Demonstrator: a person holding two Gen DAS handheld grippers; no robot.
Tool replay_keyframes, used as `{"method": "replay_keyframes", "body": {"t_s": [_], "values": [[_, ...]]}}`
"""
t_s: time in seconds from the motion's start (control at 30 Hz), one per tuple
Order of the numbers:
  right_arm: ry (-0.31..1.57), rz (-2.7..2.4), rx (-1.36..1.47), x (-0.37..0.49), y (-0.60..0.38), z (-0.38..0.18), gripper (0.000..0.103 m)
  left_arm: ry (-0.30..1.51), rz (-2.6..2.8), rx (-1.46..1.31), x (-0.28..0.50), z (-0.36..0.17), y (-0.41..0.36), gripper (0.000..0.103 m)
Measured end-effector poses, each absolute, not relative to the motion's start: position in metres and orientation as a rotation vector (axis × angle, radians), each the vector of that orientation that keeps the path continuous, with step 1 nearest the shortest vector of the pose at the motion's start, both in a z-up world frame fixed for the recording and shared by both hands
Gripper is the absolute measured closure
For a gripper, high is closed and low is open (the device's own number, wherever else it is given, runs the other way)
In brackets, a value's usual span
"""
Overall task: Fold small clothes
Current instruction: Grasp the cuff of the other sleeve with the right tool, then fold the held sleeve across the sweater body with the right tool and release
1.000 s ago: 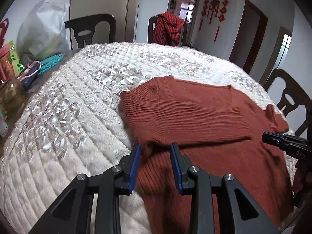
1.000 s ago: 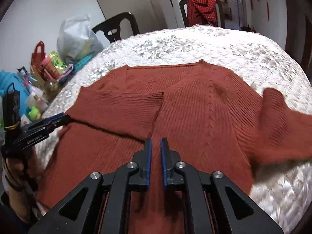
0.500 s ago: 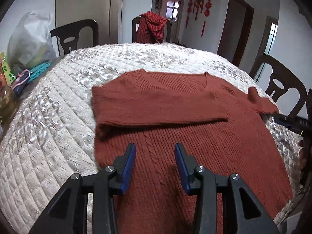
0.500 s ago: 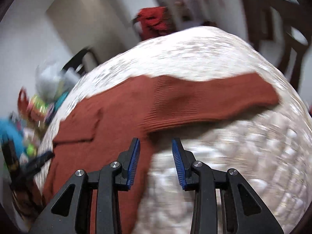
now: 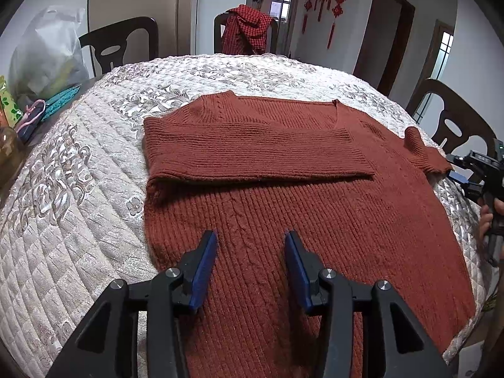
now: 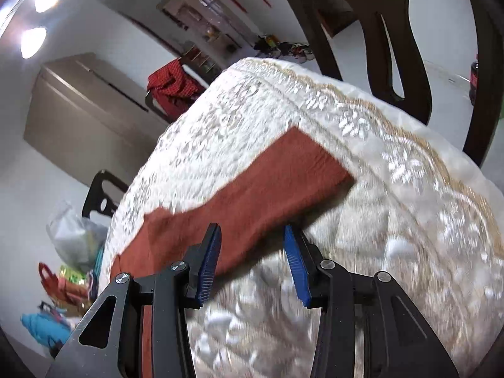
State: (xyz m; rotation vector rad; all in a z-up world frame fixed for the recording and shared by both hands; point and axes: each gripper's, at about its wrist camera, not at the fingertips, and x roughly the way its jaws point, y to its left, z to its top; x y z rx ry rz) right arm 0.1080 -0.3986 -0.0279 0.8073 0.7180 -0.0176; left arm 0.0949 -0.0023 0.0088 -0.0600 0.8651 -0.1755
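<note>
**Operator A:** Status of the garment. We see the rust-red sweater lying flat on the quilted table cover. One sleeve is already folded across the chest. The other sleeve extends outward toward the cover's edge.

**Operator B:** Gripper states. Our left gripper hovers above the sweater's lower body with its blue pads spread and nothing between them. Our right gripper is likewise spread and empty, and it sits just beside the unfolded sleeve.

**Operator A:** Governing relation. In the right wrist view the sleeve lies directly ahead of the right gripper. Its long axis runs away from the fingers toward the cuff. The sleeve's near edge lies between the pads, but we cannot tell whether the pads touch it. The right hand is clearly the nearer one.

**Operator B:** Judgement: the next step is to take that sleeve and lay it across the body.

**Operator A:** Markings. We read no brand, label or writing at this moment; the right view is motion-blurred.
</note>
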Motion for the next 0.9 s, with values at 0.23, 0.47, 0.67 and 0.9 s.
{"method": "replay_keyframes", "body": {"t_s": [0.23,0.47,0.67,0.9], "values": [[0.752,-0.050,0.775,0.126,-0.407,-0.029,0.096,0.867,-0.185,-0.054,0.096,0.008,-0.004,0.050],[0.658,0.166,0.663,0.123,-0.349,0.025,0.097,0.868,-0.187,-0.044,0.095,0.008,-0.005,0.048],[0.678,0.421,0.530,0.141,-0.250,0.055,0.097,0.868,-0.191,-0.049,0.095,0.008,-0.004,0.047],[0.872,0.613,0.397,0.163,-0.155,0.014,0.094,0.867,-0.205,-0.076,0.095,0.008,-0.001,0.047]]}}
